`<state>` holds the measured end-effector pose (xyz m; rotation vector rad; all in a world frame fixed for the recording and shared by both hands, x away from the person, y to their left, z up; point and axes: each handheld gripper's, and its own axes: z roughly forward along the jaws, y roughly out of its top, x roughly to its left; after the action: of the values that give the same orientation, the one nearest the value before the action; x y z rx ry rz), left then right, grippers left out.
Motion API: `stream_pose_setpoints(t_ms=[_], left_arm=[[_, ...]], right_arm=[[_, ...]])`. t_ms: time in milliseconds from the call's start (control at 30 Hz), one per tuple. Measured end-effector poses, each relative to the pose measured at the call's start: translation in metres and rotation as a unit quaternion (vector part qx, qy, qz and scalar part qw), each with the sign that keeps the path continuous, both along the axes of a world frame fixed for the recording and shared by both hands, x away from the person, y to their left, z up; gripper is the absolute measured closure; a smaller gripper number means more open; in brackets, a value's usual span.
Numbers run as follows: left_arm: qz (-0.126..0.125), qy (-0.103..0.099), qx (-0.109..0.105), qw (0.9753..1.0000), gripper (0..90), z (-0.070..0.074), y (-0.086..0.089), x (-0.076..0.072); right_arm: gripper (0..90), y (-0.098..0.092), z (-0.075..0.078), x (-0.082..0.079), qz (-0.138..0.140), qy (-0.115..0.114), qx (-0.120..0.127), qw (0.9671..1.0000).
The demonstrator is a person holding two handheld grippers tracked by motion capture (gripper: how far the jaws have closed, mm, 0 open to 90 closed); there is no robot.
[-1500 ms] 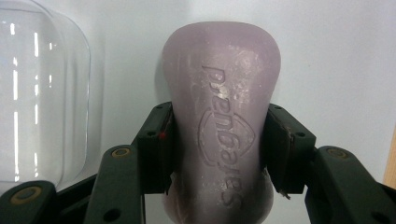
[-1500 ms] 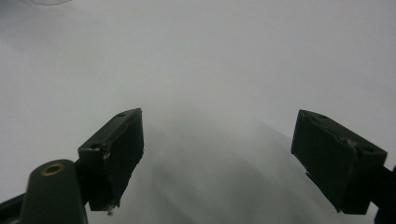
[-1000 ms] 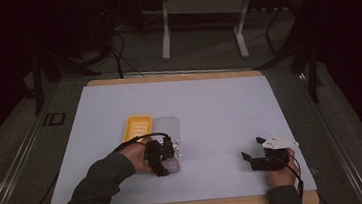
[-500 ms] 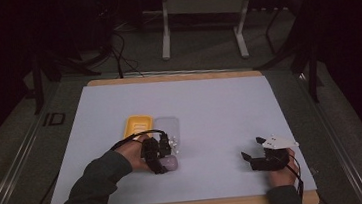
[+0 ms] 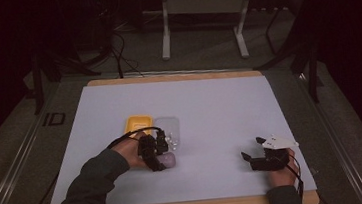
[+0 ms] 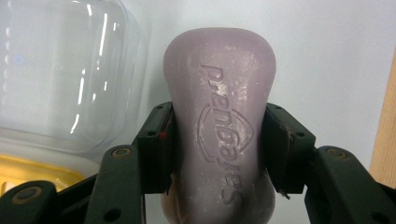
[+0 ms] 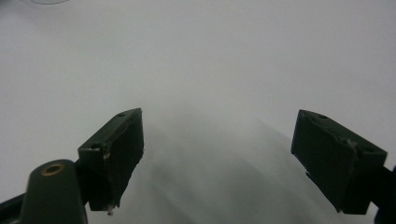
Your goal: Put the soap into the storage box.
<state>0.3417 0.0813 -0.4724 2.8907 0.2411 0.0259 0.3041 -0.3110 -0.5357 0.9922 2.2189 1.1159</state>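
A lilac soap bar (image 6: 219, 130) with an embossed logo sits between the jaws of my left gripper (image 6: 217, 149), which is shut on its narrow waist. From above, the soap (image 5: 168, 159) and left gripper (image 5: 160, 159) are at the front left of the white mat, just in front of a clear plastic lid (image 5: 167, 128) and a yellow tray (image 5: 137, 122). My right gripper (image 5: 252, 148) rests at the front right with its jaws wide open. Nothing but bare white mat lies between the jaws of the right gripper (image 7: 219, 154).
The clear lid (image 6: 60, 70) and yellow tray (image 6: 28, 170) lie close on the left of the soap. The white mat (image 5: 220, 108) covers a wooden board whose edge (image 6: 387, 116) is near the soap. Stand legs and cables sit beyond the table's far side.
The left gripper with the soap has shifted very slightly toward the tray and lid. The right gripper has stayed in place, still open.
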Motion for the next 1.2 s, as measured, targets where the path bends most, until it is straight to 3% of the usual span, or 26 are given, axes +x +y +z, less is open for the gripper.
stream_pose_setpoints(t_ms=[567,700,900,1200], left_arm=[[0.014,-0.005,-0.010,0.9998,49.6,0.009,0.010,0.005],[0.022,-0.004,-0.022,0.9995,49.6,0.013,0.013,0.007],[0.025,-0.017,-0.032,0.9990,49.6,0.021,0.015,0.008],[0.028,-0.020,-0.033,0.9989,49.6,0.024,0.015,0.010]], right_arm=[[16.8,0.000,0.000,0.000,0.000,0.000,0.001,1.0000],[16.8,0.000,0.000,0.000,-0.001,0.000,0.001,1.0000],[16.8,0.000,0.000,0.000,-0.001,0.000,0.001,1.0000],[16.8,0.000,0.000,0.000,-0.002,0.000,0.002,1.0000]])
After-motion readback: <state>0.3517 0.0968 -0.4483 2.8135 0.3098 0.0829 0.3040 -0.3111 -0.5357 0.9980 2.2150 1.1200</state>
